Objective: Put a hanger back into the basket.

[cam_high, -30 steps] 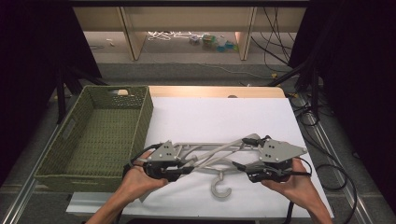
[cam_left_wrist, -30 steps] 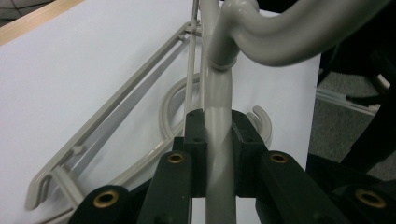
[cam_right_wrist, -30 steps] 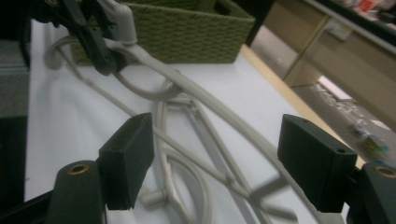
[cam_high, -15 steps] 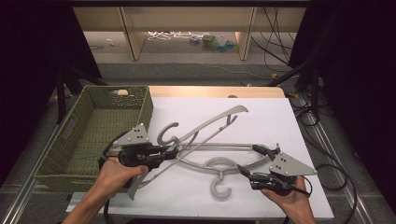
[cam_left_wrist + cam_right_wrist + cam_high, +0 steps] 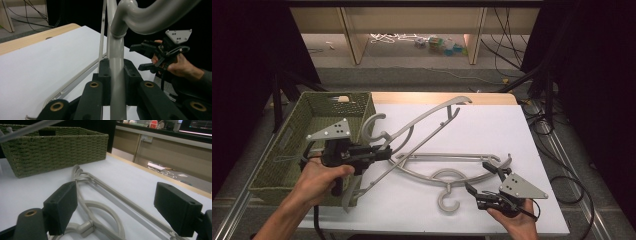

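Two grey plastic hangers. My left gripper (image 5: pixel 383 152) is shut on the neck of one hanger (image 5: pixel 427 118) and holds it tilted above the table, its hook (image 5: pixel 371 126) beside the basket. In the left gripper view the jaws (image 5: pixel 116 68) clamp that hanger's neck (image 5: pixel 116 47). The second hanger (image 5: pixel 451 158) lies flat on the white table top, hook (image 5: pixel 447 196) toward me. My right gripper (image 5: pixel 479 178) stands open by its right end and its jaws have just been opening. In the right gripper view the lying hanger (image 5: pixel 100 211) sits on the table between and beyond the spread pads (image 5: pixel 62 205), untouched.
A green woven basket (image 5: pixel 277 165) stands at the table's left side, also seen from the right gripper (image 5: pixel 50 147). The white table top (image 5: pixel 492 130) has free room at the back right. Black stands and cables flank the table; a wooden shelf stands behind.
The left gripper has lifted one hanger up and left toward the basket. The right gripper has let go of the hangers, opened, and sunk toward the near right of the table.
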